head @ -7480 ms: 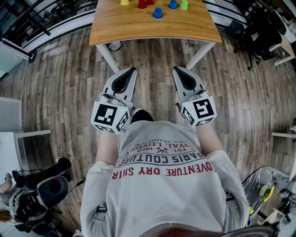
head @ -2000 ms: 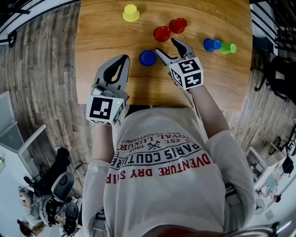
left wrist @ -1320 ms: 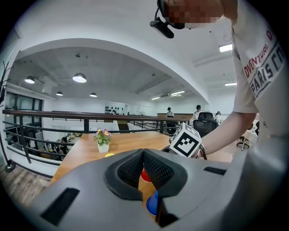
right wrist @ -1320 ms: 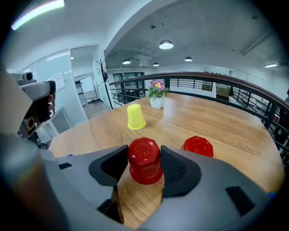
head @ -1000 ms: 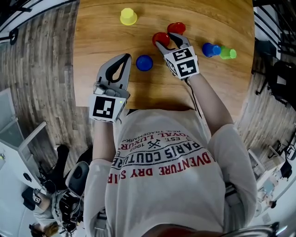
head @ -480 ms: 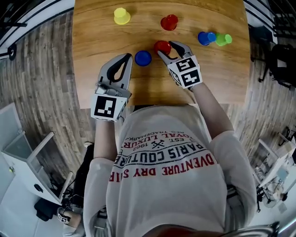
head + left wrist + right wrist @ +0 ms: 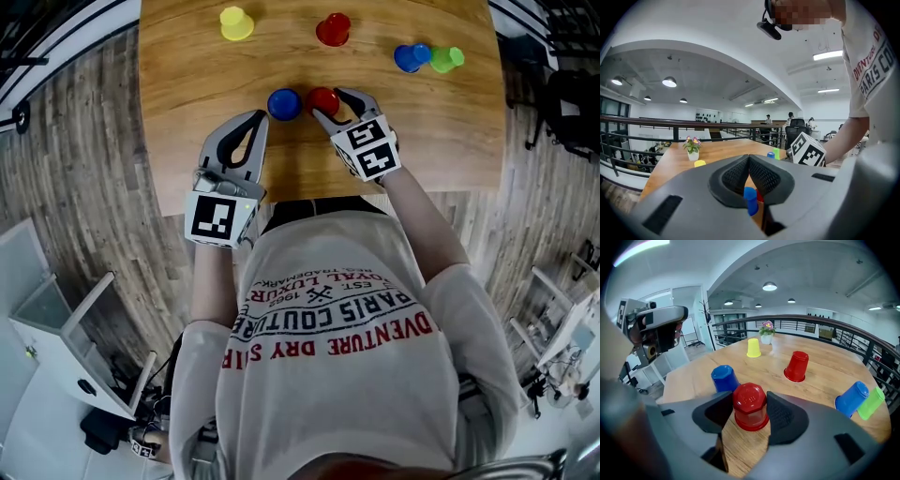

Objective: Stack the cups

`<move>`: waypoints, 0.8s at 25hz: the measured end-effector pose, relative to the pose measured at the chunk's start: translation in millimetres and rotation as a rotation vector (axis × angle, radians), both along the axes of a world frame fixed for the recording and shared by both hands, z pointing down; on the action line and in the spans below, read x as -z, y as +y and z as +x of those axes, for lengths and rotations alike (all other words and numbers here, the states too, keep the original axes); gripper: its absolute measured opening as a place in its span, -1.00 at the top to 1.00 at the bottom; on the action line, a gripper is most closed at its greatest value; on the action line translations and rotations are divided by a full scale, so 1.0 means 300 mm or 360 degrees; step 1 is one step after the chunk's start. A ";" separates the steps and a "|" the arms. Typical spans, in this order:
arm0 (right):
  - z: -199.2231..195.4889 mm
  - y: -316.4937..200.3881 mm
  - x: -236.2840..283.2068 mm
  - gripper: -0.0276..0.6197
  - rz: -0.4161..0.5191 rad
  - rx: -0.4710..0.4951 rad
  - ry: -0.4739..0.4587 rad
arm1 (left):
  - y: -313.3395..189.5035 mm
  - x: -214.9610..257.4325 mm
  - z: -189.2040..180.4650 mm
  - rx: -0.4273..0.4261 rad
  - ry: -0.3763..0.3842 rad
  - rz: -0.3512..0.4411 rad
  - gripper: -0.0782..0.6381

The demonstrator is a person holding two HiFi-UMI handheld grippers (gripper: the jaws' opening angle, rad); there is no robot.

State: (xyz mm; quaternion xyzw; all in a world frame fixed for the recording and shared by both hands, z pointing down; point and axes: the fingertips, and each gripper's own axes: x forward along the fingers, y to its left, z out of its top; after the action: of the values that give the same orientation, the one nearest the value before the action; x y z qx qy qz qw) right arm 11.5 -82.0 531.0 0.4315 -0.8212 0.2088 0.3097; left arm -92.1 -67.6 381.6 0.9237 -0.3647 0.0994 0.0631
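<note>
The right gripper [image 7: 331, 103] clamps its wide-set jaws on a red cup [image 7: 750, 403] (rim down) near the front edge of the tabletop [image 7: 187, 94]. On the left gripper [image 7: 749, 159], the jaws are pressed together.

wood-plank floor [image 7: 94, 141], black railing [image 7: 647, 123], round ceiling lamps [image 7: 669, 82]

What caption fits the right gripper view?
Right gripper holds an inverted red cup beside a blue cup on the table.
</note>
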 end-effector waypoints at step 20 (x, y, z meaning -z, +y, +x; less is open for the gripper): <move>0.002 -0.031 0.222 0.01 0.0252 -0.0020 -0.0230 | 0.067 0.026 -0.047 0.0061 0.0024 0.0010 0.73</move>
State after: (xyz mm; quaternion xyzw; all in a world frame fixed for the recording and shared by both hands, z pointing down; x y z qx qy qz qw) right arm 12.1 -91.3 464.5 0.4437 -0.8526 0.1757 0.2132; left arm -106.2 -47.7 373.8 0.9174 -0.3822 0.0900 0.0649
